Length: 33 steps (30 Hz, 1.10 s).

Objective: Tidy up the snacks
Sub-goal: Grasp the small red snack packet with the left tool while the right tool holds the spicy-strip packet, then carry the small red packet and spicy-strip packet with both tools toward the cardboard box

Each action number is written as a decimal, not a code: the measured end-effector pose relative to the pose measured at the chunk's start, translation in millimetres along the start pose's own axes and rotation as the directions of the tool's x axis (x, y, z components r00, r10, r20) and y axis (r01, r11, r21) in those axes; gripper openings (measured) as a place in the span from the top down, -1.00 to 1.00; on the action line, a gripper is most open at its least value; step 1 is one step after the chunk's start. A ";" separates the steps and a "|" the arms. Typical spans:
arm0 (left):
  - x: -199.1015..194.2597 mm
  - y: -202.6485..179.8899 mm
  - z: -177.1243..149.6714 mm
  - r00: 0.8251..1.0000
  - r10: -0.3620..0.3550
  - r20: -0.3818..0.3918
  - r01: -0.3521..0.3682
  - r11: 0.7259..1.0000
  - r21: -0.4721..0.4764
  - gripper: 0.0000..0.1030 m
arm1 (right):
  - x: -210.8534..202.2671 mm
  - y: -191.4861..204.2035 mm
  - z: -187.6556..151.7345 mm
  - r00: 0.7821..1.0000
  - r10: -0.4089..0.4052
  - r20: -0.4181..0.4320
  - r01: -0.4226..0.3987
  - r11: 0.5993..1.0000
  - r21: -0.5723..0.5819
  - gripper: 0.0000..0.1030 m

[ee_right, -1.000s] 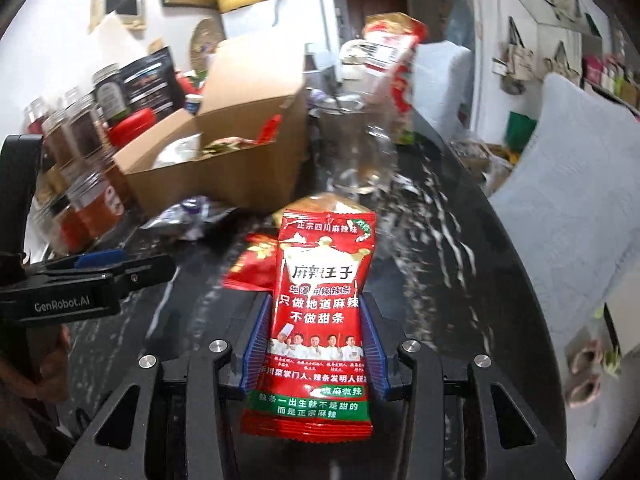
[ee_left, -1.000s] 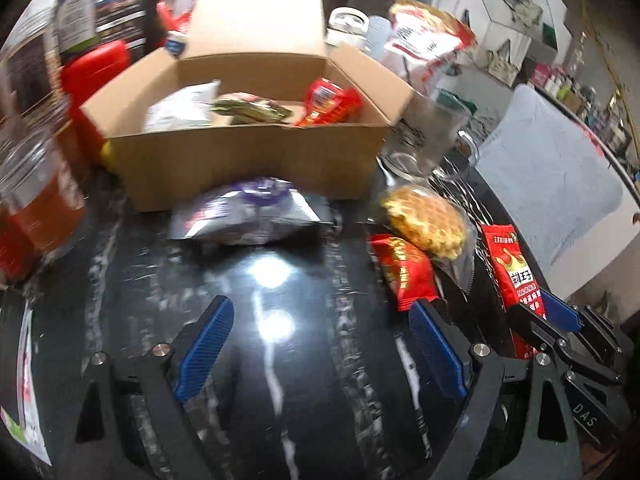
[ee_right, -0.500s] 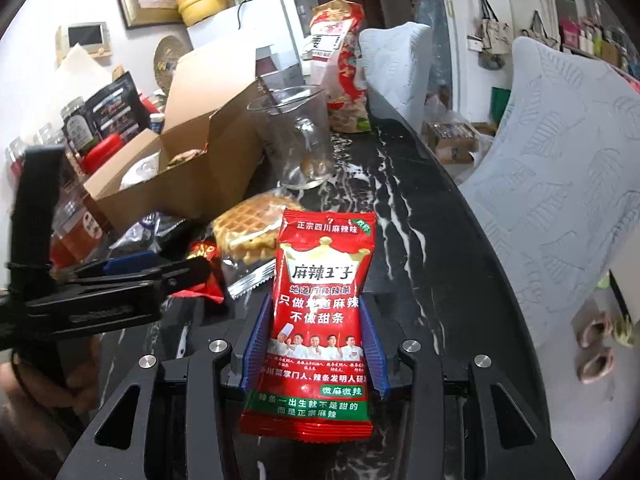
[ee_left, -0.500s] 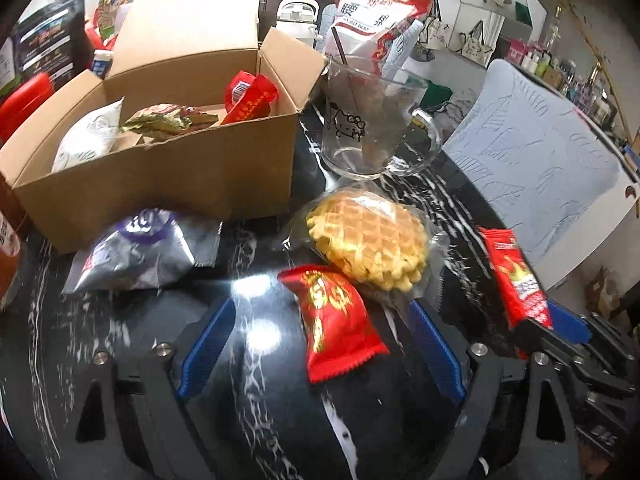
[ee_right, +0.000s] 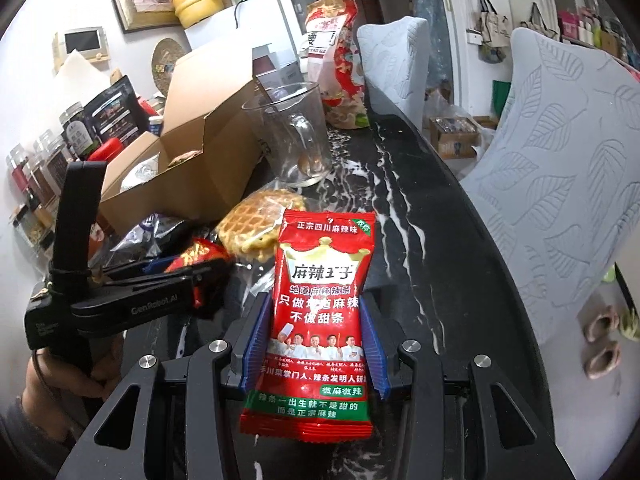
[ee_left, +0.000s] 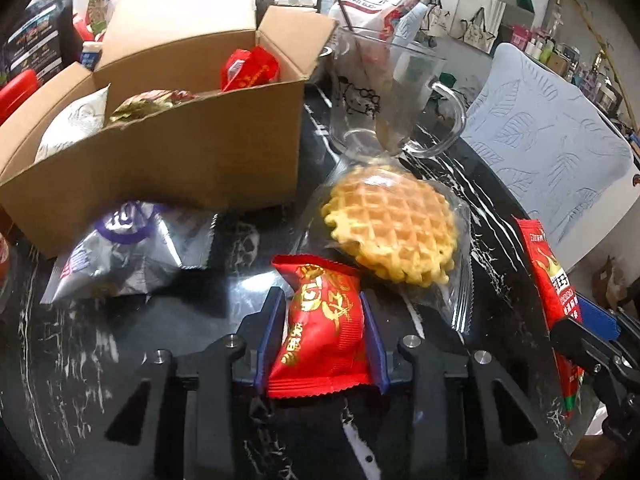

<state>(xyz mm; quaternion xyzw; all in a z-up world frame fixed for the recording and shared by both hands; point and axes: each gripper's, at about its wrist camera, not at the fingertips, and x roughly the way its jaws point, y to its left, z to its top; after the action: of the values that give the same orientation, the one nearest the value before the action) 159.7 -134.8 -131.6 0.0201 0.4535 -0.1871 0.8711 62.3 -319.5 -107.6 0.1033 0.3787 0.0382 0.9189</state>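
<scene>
Snacks mid-sort: left tool (ee_left: 322,344) has just been closing and its blue pads now pinch the small red candy packet (ee_left: 320,332), which still lies on the black marble worktop (ee_left: 120,360). Right tool (ee_right: 314,344) is clamped on the tall red spicy-strip packet (ee_right: 320,320), held upright off the worktop.

Layout:
- Cardboard box (ee_left: 192,160) open, just behind the loose items; a white packet, a green-gold one and a red one already inside.
- Silver-purple packet (ee_left: 128,252) in front of the box wall.
- Wrapped waffle (ee_left: 390,224) just beside the candy packet; its clear wrapper edge overlaps the packet's far corner.
- Glass mug (ee_left: 384,100) behind the waffle, close to the box's right flap.

Judgement on the step: lift of the candy packet, then drop into the box.
- Lift straight up first so the packet comes free of the waffle wrapper without dragging it.
- Grip looks to sit mid-packet; a soft pillow pack may sag, so keep the pinch firm.
- Clear the near box wall before moving over it, stay left of the mug.
- Release over the free middle of the box, low.
- Keep the right tool clear of the left one's path.
</scene>
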 end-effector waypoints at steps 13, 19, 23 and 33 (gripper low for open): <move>-32.7 5.7 -21.8 0.999 -0.024 0.026 0.023 0.999 0.030 0.33 | -6.5 18.6 -5.5 1.000 0.011 0.010 -0.011 1.000 -0.029 0.17; -46.1 21.7 -40.5 1.000 -0.003 -0.001 0.003 1.000 0.011 0.33 | -8.2 35.9 -12.9 0.999 0.043 0.003 -0.043 0.998 -0.054 0.17; -43.6 30.6 -48.3 0.999 -0.009 -0.034 0.010 1.000 0.012 0.33 | -6.5 46.3 -15.8 0.997 0.073 -0.005 -0.074 0.995 -0.068 0.17; -41.1 34.0 -46.3 0.999 -0.052 -0.016 0.052 0.999 0.004 0.34 | -6.1 53.8 -18.9 0.996 0.085 -0.014 -0.085 0.994 -0.069 0.16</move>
<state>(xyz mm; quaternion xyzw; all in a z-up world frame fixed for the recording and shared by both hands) 113.8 -81.0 -130.6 0.0117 0.4606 -0.2105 0.8622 45.2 -264.9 -104.8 0.0872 0.3776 0.0909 0.9174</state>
